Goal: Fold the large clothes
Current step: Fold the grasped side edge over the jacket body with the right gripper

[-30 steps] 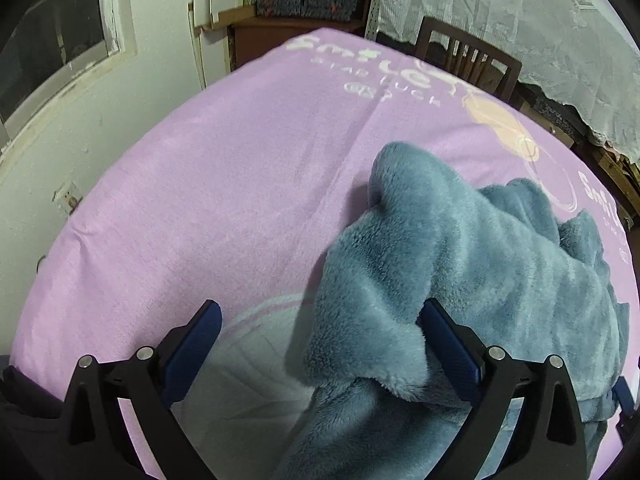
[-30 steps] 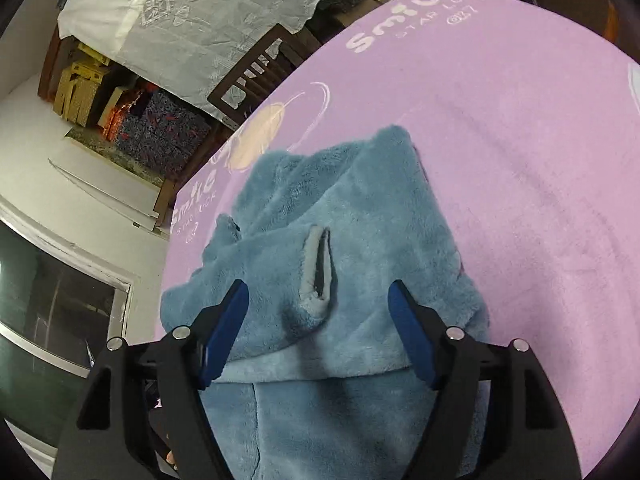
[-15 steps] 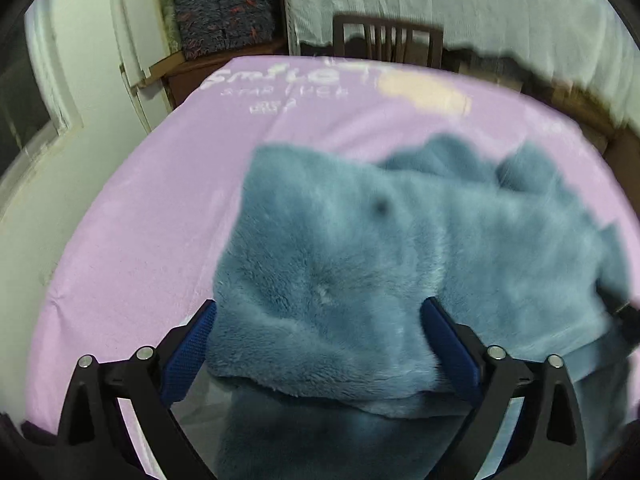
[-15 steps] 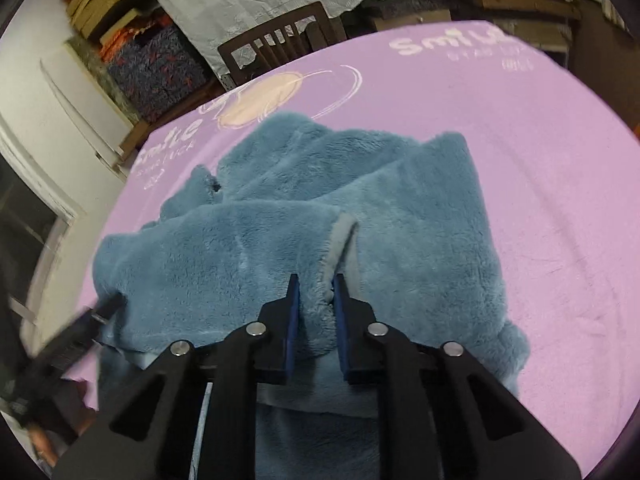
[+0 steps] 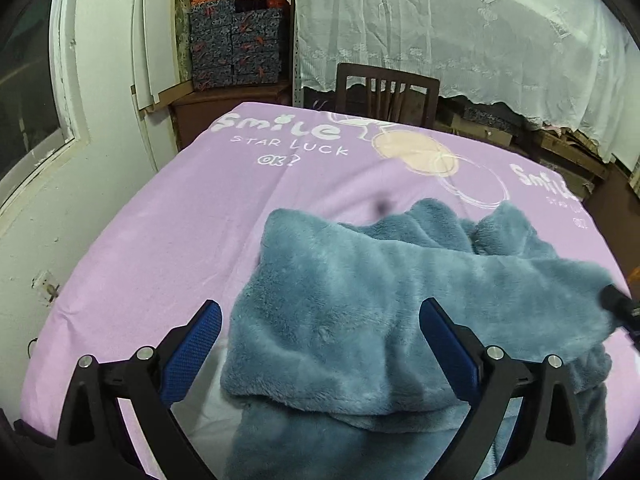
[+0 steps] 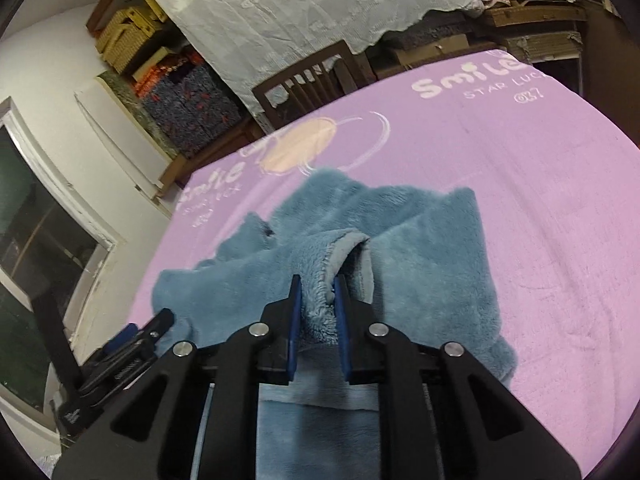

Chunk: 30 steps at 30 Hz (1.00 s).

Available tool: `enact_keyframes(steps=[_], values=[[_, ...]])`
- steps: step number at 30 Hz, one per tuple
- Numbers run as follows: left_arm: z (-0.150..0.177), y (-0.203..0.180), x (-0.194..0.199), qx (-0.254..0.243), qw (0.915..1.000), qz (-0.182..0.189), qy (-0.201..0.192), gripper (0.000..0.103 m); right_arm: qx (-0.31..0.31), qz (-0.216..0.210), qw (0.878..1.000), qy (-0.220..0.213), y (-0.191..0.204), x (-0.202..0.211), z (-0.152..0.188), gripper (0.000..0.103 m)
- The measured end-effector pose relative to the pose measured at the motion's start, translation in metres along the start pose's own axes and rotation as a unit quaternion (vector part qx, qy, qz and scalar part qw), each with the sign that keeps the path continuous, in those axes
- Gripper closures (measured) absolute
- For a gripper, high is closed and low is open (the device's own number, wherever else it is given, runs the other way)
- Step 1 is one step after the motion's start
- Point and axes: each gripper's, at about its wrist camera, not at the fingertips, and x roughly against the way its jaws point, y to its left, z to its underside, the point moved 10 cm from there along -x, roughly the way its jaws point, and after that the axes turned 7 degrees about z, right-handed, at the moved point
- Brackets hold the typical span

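A fluffy blue-grey fleece garment (image 5: pixel 360 288) lies bunched on the pink blanket (image 5: pixel 192 216) over the table. My left gripper (image 5: pixel 320 320) is open, its jaws wide apart with a thick fold of fleece bulging between them; the left pad stands apart from the cloth. My right gripper (image 6: pixel 316 284) is shut on a raised edge of the fleece garment (image 6: pixel 432 248), whose pale hem curls up just past the pads. The right gripper's black tip (image 5: pixel 616 304) shows at the far right of the left wrist view, and the left gripper (image 6: pixel 132 336) shows at the lower left of the right wrist view.
A dark wooden chair (image 5: pixel 384 92) stands at the table's far edge, below a white lace cloth (image 5: pixel 460 28). Stacked patterned boxes (image 5: pixel 236 48) sit on a low cabinet at the back left. A white wall with a window (image 5: pixel 28 80) runs along the left side.
The right gripper's jaws closed on the fleece edge and lifted it a little. The left gripper rose and rolled, and the fold now lies spread between its open jaws.
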Motion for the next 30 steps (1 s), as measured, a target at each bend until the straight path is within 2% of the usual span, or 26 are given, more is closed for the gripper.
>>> enact_keyframes(steps=[3, 6, 11, 14, 16, 18, 23, 26, 27, 30], values=[[-0.006, 0.002, 0.001, 0.016, 0.9998, 0.013, -0.003, 0.003, 0.017, -0.019, 0.999, -0.020, 0.014, 0.015, -0.005, 0.088], [-0.011, -0.008, 0.002, 0.017, 0.9995, 0.026, 0.003, 0.003, 0.049, -0.021, 0.998, -0.030, 0.025, 0.022, -0.006, 0.088], [-0.014, -0.052, -0.018, -0.051, 0.9976, 0.031, 0.036, 0.003, 0.044, 0.014, 0.999, 0.004, 0.007, 0.000, 0.005, 0.088], [-0.008, -0.057, -0.040, -0.070, 0.9960, 0.014, 0.054, 0.003, 0.019, 0.008, 0.999, 0.025, -0.004, -0.008, 0.009, 0.088], [-0.001, -0.045, -0.052, -0.069, 0.9955, -0.002, 0.065, 0.003, 0.021, 0.004, 0.999, 0.026, -0.004, -0.008, 0.009, 0.088], [0.003, -0.033, -0.058, -0.059, 0.9959, 0.000, 0.068, 0.003, 0.029, 0.006, 0.999, 0.028, -0.002, -0.010, 0.011, 0.088], [0.001, -0.011, -0.059, -0.033, 0.9971, -0.002, 0.069, 0.003, 0.046, 0.022, 0.997, 0.065, 0.001, -0.035, 0.028, 0.086], [-0.002, 0.010, -0.041, -0.001, 0.9983, -0.007, 0.057, 0.004, 0.040, 0.029, 0.996, 0.076, -0.003, -0.041, 0.031, 0.085], [-0.003, 0.021, -0.031, 0.012, 0.9987, -0.008, 0.049, 0.004, 0.028, 0.022, 0.996, 0.079, -0.006, -0.040, 0.030, 0.080], [0.003, 0.054, -0.011, 0.053, 0.9974, -0.018, 0.044, 0.004, 0.006, 0.028, 0.997, 0.066, -0.017, -0.034, 0.022, 0.078]])
